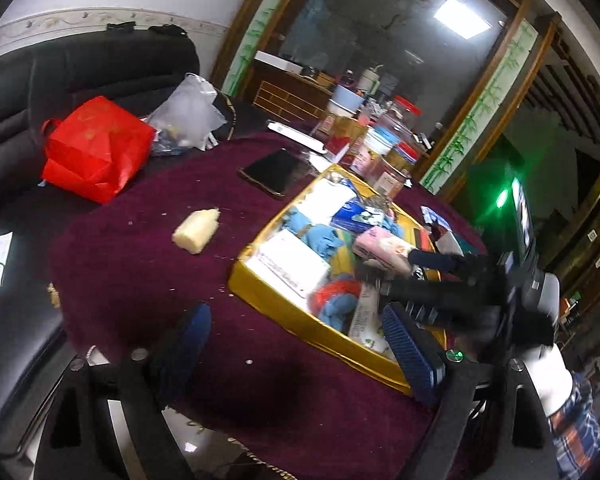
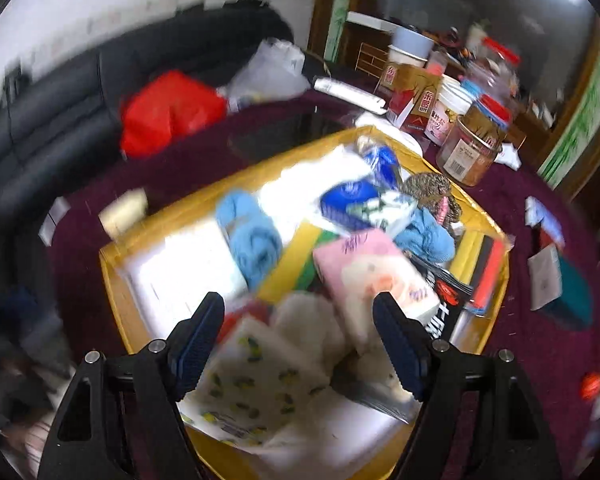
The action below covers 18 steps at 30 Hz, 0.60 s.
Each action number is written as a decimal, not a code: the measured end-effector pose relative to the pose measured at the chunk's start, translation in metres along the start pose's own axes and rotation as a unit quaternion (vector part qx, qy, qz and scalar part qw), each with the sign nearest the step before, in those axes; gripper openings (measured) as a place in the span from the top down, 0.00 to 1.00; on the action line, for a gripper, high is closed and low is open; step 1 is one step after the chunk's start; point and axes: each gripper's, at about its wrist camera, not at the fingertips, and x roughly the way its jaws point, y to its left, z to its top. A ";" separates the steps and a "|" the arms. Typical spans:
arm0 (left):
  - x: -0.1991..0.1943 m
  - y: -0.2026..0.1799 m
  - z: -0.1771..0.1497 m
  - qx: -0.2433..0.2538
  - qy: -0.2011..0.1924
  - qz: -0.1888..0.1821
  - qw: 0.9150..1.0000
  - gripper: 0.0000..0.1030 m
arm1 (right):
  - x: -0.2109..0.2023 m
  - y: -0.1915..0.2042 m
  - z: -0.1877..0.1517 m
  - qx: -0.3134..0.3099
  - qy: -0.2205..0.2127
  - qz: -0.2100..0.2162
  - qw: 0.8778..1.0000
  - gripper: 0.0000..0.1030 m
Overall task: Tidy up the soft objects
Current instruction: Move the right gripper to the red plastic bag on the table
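Right gripper (image 2: 298, 338) fingers are gaping empty over the yellow box (image 2: 112, 280), hovering above the pink tissue pack (image 2: 374, 276) inside. Left gripper (image 1: 296, 344) fingers are likewise apart, idle. Foam chunk (image 1: 196, 230) is lying on the tabletop (image 1: 148, 272) left of the box; grab it gently at mid-body.

One yellow box (image 1: 284, 312), one red bag (image 1: 96, 148), one black phone (image 1: 274, 172), one pale sponge block (image 1: 196, 230), two blue cloths (image 2: 252, 236), one pink tissue pack (image 2: 376, 276).
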 end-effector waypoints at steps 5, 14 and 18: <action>0.001 -0.002 -0.003 0.012 0.006 -0.006 1.000 0.12 | 0.003 0.002 -0.023 -0.041 0.017 -0.088 0.995 0.26; 0.011 -0.045 -0.017 0.065 0.026 -0.023 0.997 0.11 | -0.031 -0.067 -0.062 0.057 0.005 -0.057 0.997 0.25; 0.002 -0.067 -0.022 0.115 -0.006 0.029 0.993 0.10 | -0.050 -0.068 -0.065 0.078 -0.040 -0.029 0.996 0.25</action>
